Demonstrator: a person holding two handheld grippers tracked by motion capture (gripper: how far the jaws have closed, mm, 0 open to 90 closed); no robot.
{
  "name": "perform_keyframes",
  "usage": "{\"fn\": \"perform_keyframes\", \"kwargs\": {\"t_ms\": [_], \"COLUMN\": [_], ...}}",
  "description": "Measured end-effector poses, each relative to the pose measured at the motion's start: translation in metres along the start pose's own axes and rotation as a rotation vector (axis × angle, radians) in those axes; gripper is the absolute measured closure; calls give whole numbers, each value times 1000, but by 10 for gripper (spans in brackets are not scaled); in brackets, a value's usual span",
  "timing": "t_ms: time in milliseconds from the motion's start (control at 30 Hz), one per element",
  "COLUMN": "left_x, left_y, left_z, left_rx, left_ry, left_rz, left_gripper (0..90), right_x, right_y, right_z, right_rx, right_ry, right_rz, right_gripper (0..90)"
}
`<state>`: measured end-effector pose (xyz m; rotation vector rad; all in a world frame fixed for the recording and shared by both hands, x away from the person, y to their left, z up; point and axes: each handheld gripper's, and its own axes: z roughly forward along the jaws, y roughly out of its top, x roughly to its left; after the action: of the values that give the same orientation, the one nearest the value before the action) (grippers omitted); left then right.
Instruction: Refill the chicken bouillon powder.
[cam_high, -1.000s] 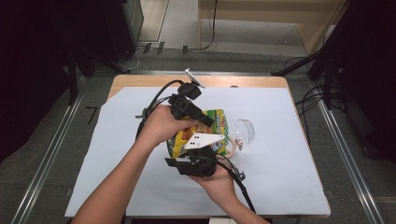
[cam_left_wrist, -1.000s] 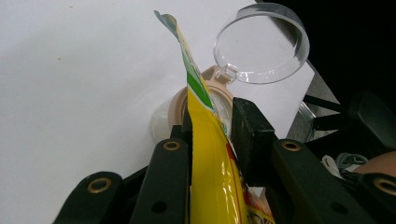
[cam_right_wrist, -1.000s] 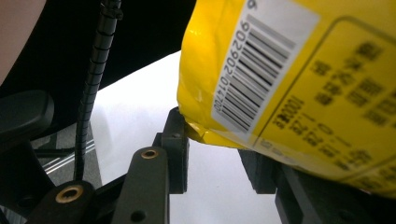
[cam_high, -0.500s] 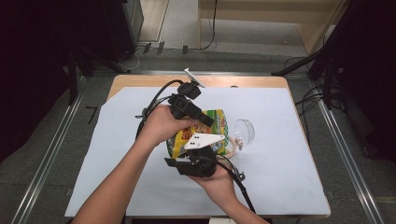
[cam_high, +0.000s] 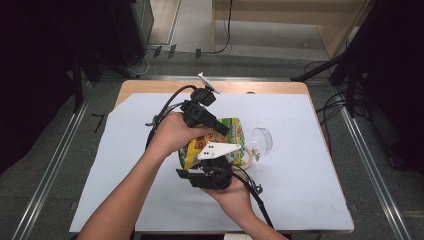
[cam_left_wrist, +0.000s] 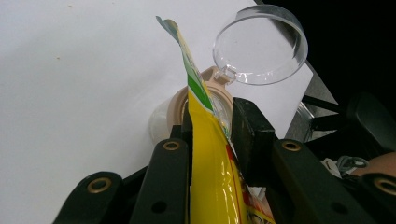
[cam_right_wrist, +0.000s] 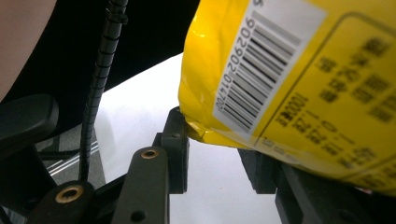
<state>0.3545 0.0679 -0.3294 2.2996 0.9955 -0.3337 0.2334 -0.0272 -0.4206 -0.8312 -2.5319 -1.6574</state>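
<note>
Nothing moving since earlier frame. Holding yellow packet (cam_high: 220, 142) mid-desk: left gripper (cam_left_wrist: 212, 126) clamping top edge, right gripper (cam_right_wrist: 217, 151) gripping bottom. Pouring into open jar (cam_high: 250, 150); tilting next.

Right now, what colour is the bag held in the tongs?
Mostly yellow, with a green stripe near its top edge; the bag shows best in the left gripper view.

Wood table (cam_high: 150, 87) w/ white sheet (cam_high: 300, 165), grey floor (cam_high: 45, 150), dark surrounds
</note>
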Motion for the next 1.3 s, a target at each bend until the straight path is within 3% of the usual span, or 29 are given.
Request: {"fn": "perform_keyframes", "kwargs": {"t_ms": [700,1300], "left_x": [-2,-13], "left_y": [-1,1], "left_z": [1,-4], "left_rx": [8,10], "left_ry": [3,32], "left_rz": [9,31], "left_gripper": [757,761], "right_x": [3,1], "right_y": [-3,-1], "right_z": [1,1], "right_rx": [-5,-15], "right_ry": [-7,1], "right_rz": [-3,-2], "right_gripper": [669,678]}}
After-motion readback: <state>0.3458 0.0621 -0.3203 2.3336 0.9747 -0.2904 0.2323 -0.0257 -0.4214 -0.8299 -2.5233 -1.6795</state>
